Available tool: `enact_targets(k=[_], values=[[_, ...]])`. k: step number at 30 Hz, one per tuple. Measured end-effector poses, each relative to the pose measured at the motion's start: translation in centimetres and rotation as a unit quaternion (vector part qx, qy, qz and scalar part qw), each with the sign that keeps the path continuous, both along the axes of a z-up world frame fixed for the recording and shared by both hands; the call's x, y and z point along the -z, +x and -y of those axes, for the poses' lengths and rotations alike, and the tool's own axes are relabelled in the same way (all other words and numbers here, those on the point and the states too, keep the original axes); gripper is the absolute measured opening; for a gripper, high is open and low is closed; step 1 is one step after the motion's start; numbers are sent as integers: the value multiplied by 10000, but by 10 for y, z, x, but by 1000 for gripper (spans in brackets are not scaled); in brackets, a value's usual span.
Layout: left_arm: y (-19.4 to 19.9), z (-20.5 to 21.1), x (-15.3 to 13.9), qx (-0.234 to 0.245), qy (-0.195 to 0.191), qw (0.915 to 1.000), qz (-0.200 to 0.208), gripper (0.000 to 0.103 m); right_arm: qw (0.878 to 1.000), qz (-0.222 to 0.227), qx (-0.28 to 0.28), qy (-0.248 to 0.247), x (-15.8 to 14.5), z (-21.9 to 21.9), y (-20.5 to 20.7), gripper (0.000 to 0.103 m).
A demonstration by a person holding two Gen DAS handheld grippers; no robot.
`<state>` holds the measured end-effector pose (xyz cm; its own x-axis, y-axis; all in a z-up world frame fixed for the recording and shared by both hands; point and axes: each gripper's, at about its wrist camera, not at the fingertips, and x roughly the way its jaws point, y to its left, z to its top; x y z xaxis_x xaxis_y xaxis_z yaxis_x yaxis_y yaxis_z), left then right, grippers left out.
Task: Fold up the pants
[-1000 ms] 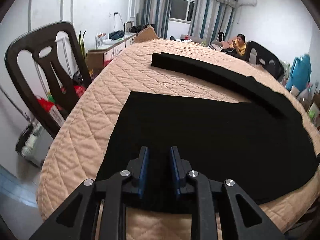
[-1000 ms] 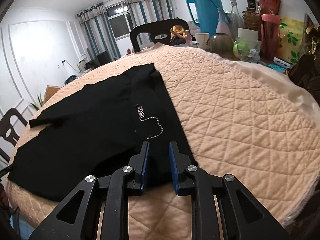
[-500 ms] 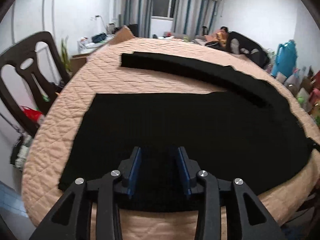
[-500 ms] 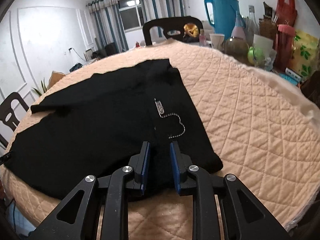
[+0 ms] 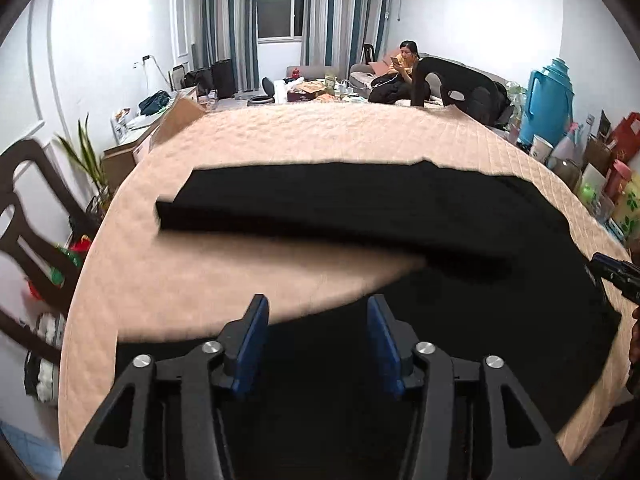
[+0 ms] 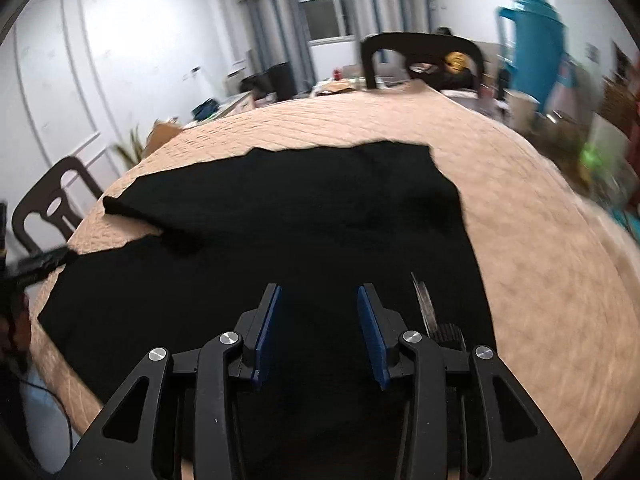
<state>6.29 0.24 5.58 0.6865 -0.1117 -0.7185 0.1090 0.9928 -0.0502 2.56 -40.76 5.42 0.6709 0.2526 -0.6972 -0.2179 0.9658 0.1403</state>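
Observation:
Black pants [image 5: 360, 208] lie spread on a round table with a peach quilted cover [image 5: 240, 280]. One leg stretches across the far side and the other lies near me, with a wedge of bare cover between them. My left gripper [image 5: 318, 320] hovers over the near leg. Its jaws are opening, and the blue pads stand wide apart with cloth below them, not pinched. My right gripper [image 6: 319, 304] hangs over the waist end of the pants [image 6: 300, 220], also opening and clamping nothing. Each gripper's tip shows at the edge of the other's view.
A dark chair [image 5: 28, 216] stands at the table's left, another [image 6: 420, 52] at the far side. A blue thermos [image 5: 550, 100], cups and bags crowd the right rim. A person [image 5: 404, 64] sits on a sofa at the back.
Both grippers' jaws have gone from nearly shut on the pants' near edge to wide apart. Both have moved in over the pants and rolled more level. The right view is motion-blurred.

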Motion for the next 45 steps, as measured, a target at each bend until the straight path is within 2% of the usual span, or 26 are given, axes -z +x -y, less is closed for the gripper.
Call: enact_targets(k=[5, 9, 12, 19, 22, 23, 24, 27, 28, 29, 30, 31, 32, 34, 38, 41, 45], values=[[73, 10, -2, 64, 182, 9996, -197, 64, 9976, -318, -561, -243, 0, -27, 73, 45], [128, 16, 6, -12, 311, 9989, -349, 66, 9949, -531, -685, -510, 5, -44, 129, 45], [160, 20, 15, 29, 364, 9983, -458, 66, 9926, -712, -832, -525, 7, -52, 165, 45], [203, 29, 34, -79, 449, 9967, -675, 67, 9902, -1145, -601, -531, 27, -55, 228, 46], [210, 29, 43, -65, 523, 9954, -798, 69, 9875, -1290, -601, -672, 37, -57, 237, 46], [212, 31, 46, -39, 569, 9949, -827, 72, 9883, -1197, -617, -719, 38, -58, 237, 47], [212, 32, 46, -38, 592, 9957, -706, 74, 9882, -1173, -619, -771, 39, -59, 238, 47], [213, 32, 48, -31, 572, 9962, -649, 74, 9884, -1159, -560, -806, 38, -59, 240, 47], [212, 33, 48, -38, 552, 9962, -668, 70, 9885, -1132, -555, -831, 39, -60, 241, 47], [212, 34, 47, 51, 484, 9965, -683, 52, 9887, -1082, -554, -879, 39, -61, 239, 47], [210, 37, 46, 205, 398, 9966, -691, 40, 9888, -1055, -574, -882, 39, -64, 238, 40], [208, 42, 44, 302, 450, 9963, -670, 25, 9893, -1039, -604, -826, 39, -66, 238, 26], [204, 49, 44, 411, 522, 9958, -629, 8, 9896, -1029, -552, -841, 38, -67, 237, 18], [200, 57, 43, 384, 677, 9953, -579, 5, 9893, -1017, -529, -902, 37, -70, 237, 11], [191, 53, 33, 194, 552, 9967, -566, 4, 9915, -827, -490, -882, 26, -73, 224, 9], [166, 53, 18, 254, 536, 9978, -302, 4, 9951, -518, -541, -639, 0, -67, 200, 9], [114, 45, -15, 346, 218, 9989, 207, 4, 9979, -3, -577, -301, -33, -56, 143, 9]])
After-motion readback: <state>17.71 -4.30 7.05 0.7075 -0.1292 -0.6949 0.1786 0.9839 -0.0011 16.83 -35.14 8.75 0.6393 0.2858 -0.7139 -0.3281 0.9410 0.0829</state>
